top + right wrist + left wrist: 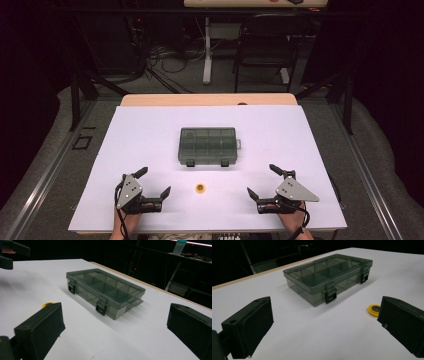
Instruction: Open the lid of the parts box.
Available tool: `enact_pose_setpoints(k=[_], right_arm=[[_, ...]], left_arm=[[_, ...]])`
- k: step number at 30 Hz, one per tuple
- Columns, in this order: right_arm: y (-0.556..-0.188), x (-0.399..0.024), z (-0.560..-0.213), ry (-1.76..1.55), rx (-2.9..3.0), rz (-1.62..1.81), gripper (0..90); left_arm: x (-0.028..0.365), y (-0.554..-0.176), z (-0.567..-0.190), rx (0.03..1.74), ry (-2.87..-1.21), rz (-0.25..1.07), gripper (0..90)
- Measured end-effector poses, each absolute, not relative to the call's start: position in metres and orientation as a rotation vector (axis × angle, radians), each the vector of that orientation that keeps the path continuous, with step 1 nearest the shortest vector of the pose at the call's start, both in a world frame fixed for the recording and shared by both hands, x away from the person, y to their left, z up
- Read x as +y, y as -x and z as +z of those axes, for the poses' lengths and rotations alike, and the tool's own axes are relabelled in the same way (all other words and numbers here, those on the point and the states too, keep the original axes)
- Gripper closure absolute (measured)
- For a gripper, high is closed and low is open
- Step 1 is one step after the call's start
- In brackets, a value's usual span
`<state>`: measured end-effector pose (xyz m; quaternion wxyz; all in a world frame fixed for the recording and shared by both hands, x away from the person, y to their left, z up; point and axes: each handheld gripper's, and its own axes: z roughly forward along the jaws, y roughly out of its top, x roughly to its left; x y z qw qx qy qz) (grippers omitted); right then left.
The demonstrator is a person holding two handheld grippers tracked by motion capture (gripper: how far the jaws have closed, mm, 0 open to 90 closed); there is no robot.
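Note:
A smoky see-through compartment box [207,146] [329,276] [105,291] lies shut in the middle of the white table top [150,130], two black latches on its near side. A small yellow ring [200,188] [374,309] [47,304] lies in front of it. My left gripper [154,182] [324,330] rests near the front left, jaws wide apart, nothing between them. At the front right my right gripper [264,179] [115,330] stands open too, holding nothing. The ring lies between the two grippers.
Beyond the white top a strip of wooden table edge [207,99] shows at the back. Farther off stand a dark chair [265,45], a desk leg [206,50] and floor cables [165,60]. Black stand legs [82,85] flank the table.

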<state>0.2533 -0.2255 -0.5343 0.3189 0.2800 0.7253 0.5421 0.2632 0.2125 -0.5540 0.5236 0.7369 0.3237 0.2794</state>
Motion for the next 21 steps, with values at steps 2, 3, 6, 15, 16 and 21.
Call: enact_pose_setpoints(k=[2,3,6,15,16,21], right_arm=[[-0.2540,-0.2250,-0.5344,-0.742,1.909,1.427,0.0],[-0.2546,-0.2249,-0.5346,-0.742,1.913,1.425,0.1],[-0.2552,-0.2243,-0.5350,-0.747,1.922,1.415,0.2],[-0.2593,-0.2213,-0.5371,-0.749,1.946,1.399,0.2],[-0.2601,-0.2212,-0.5377,-0.751,1.952,1.398,0.3],[-0.2626,-0.2216,-0.5383,-0.766,1.957,1.395,0.2]], left_arm=[[0.2123,-0.2634,-0.5539,0.776,-1.765,0.669,0.0],[0.2121,-0.2634,-0.5538,0.778,-1.769,0.672,0.0],[0.2121,-0.2634,-0.5532,0.773,-1.770,0.677,0.0],[0.2126,-0.2663,-0.5517,0.773,-1.766,0.681,0.0],[0.2124,-0.2666,-0.5516,0.773,-1.767,0.684,0.0],[0.2114,-0.2675,-0.5512,0.768,-1.770,0.685,0.0]])
